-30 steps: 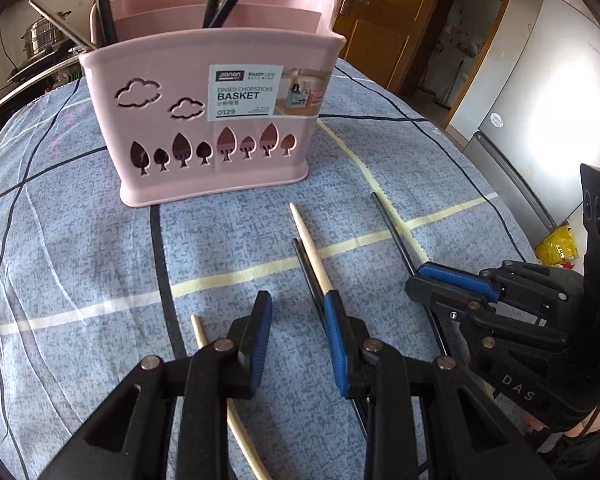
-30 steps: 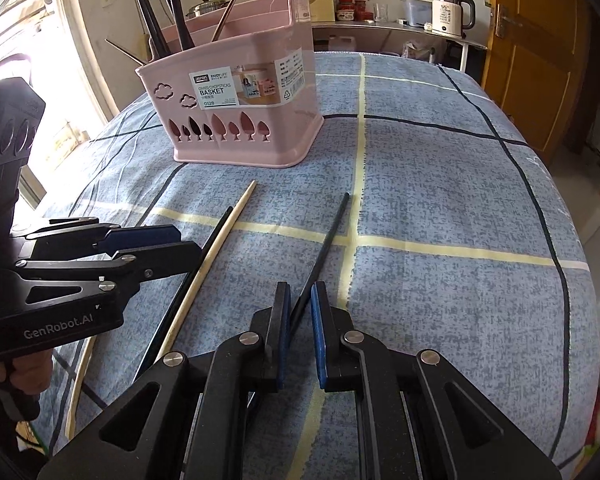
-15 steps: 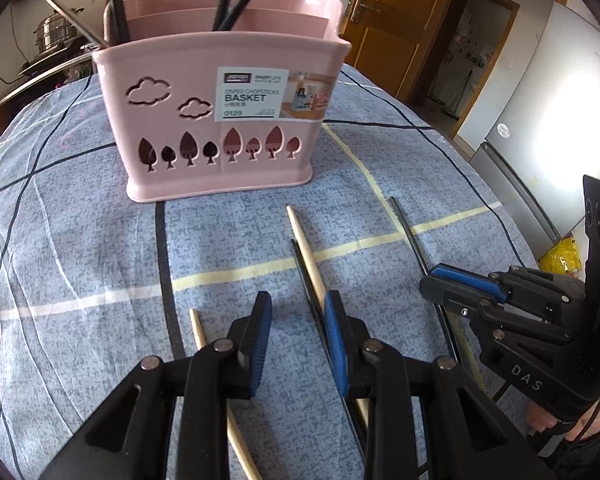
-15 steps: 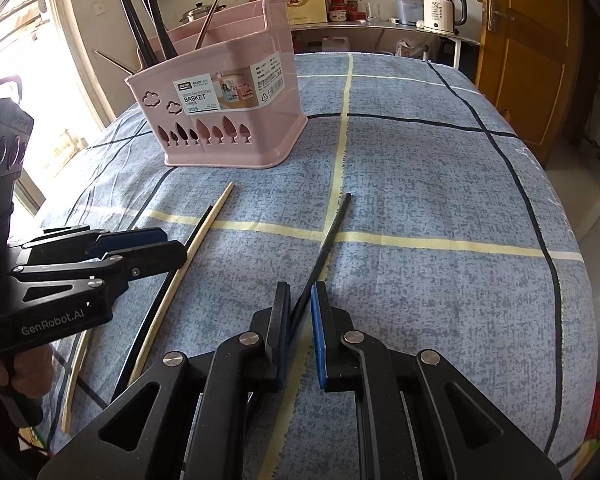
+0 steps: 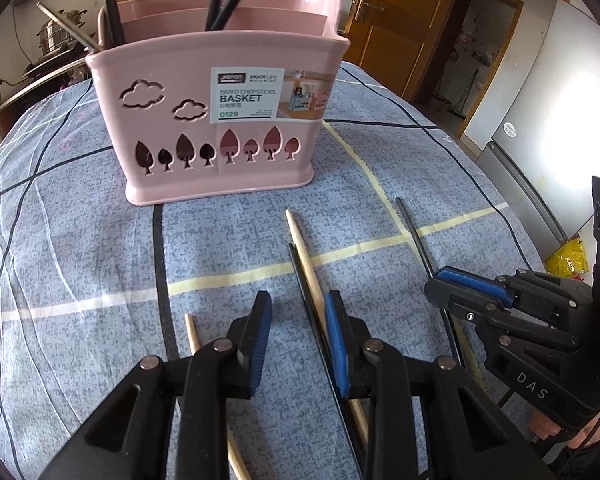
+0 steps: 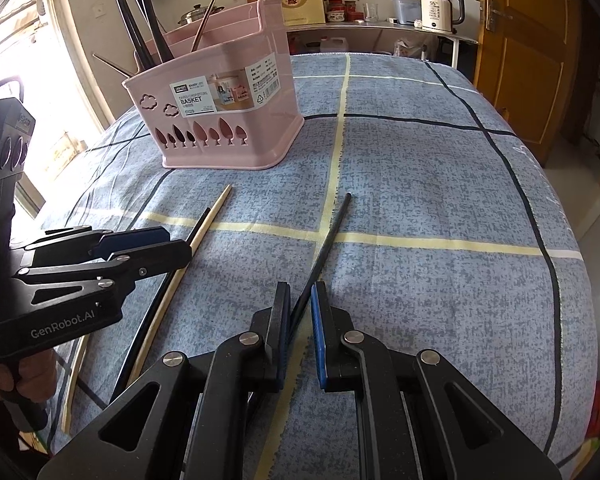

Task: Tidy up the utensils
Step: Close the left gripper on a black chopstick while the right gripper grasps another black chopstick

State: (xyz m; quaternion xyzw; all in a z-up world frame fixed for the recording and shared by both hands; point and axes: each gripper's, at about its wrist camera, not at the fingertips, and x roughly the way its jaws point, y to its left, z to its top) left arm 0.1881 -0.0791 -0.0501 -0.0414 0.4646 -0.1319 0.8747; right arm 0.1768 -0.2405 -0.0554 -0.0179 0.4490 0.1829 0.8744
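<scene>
Black chopstick (image 6: 327, 236) sits between right gripper (image 6: 300, 308) pads, jaws nearly closed on it, tip angled toward bench's far edge. Left gripper (image 5: 298, 320) part-open, empty, wooden chopstick (image 5: 304, 260) just beside its right pad.

The left gripper (image 5: 296, 336) points steeply down, its blue-padded jaws standing apart with nothing pressed between the pads. The right gripper (image 6: 300, 320) tilts down likewise, jaws nearly together (whether the pads bite on anything cannot be made out). A hand (image 6: 8, 380) wraps the left gripper's handle; fingers show under the right one's body
</scene>
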